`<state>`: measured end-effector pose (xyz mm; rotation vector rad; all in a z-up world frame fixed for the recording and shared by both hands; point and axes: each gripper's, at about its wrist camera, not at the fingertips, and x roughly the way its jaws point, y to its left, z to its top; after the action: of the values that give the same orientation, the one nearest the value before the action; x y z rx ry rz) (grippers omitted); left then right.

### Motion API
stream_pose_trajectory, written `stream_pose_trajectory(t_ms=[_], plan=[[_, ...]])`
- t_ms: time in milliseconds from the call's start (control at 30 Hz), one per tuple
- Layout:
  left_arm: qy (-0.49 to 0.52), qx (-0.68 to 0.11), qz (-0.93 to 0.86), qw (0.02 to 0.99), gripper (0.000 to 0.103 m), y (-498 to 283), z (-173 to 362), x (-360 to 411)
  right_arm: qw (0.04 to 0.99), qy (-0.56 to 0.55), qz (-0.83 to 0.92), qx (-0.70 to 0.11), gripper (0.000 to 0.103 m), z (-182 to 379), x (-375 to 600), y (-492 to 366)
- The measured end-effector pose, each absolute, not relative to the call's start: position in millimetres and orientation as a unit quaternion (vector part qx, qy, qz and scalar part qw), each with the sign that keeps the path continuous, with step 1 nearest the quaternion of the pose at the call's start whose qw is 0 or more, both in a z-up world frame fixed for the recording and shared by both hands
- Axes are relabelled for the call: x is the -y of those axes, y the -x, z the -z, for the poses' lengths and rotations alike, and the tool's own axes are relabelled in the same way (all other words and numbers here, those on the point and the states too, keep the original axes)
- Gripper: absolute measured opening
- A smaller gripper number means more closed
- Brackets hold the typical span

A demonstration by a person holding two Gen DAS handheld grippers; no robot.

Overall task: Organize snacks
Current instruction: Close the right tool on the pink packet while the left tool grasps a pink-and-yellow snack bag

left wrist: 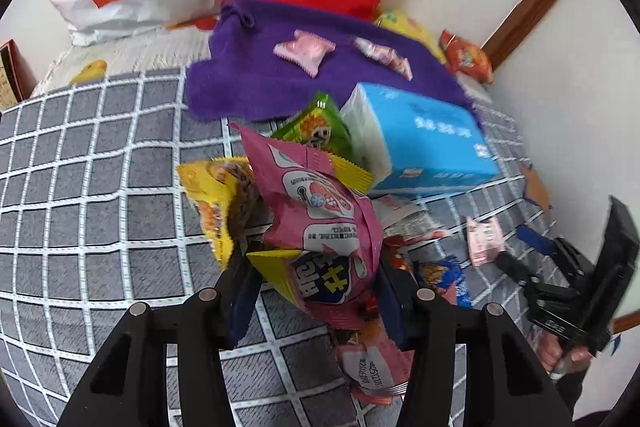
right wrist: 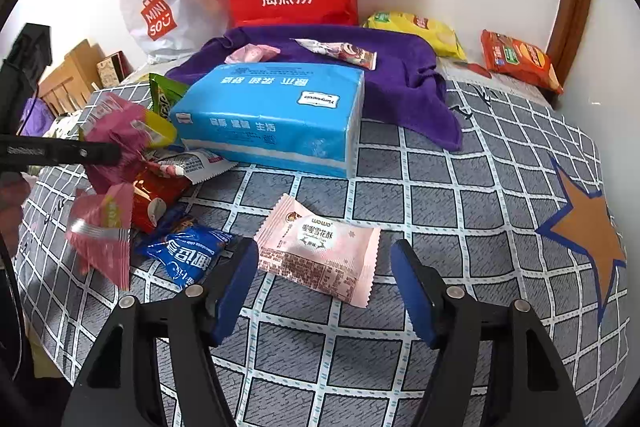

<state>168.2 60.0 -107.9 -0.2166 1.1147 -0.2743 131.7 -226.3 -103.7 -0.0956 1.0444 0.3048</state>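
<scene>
1. The left gripper (left wrist: 316,291) clutches a bundle of snack packets (left wrist: 320,211), gathering them into one lot.
2. The right gripper (right wrist: 324,283) stands released around the pale pink packet (right wrist: 320,247) lying on the checked cloth (right wrist: 460,195), apparently next for collection.

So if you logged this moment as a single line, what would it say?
task: organize snacks | left gripper: pink snack packets between fingers | right gripper: open, around pale pink pastry packet on checked cloth
</scene>
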Motion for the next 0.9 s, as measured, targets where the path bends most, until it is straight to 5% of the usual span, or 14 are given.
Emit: stream_pose_trajectory(t_ms=[533,667,900], plan=[[0.133,-0.54,0.106,0.824,0.052,-167.5,118.9,-84.3,0.837,0.025,-0.143,-0.528,0.072,137.7,215.0,-151.0],[0.126,-0.533,0.108,0.83,0.049,-170.0,120.0,-79.3,0.845,0.032,-0.138,-0.515,0.051,137.4,214.3,-151.3],[0.135,-0.516,0.115,0.838,0.047,-163.9,107.0,-84.0,0.848,-0.014,-0.154,-0.506,0.031,123.8,226.1,-152.6]])
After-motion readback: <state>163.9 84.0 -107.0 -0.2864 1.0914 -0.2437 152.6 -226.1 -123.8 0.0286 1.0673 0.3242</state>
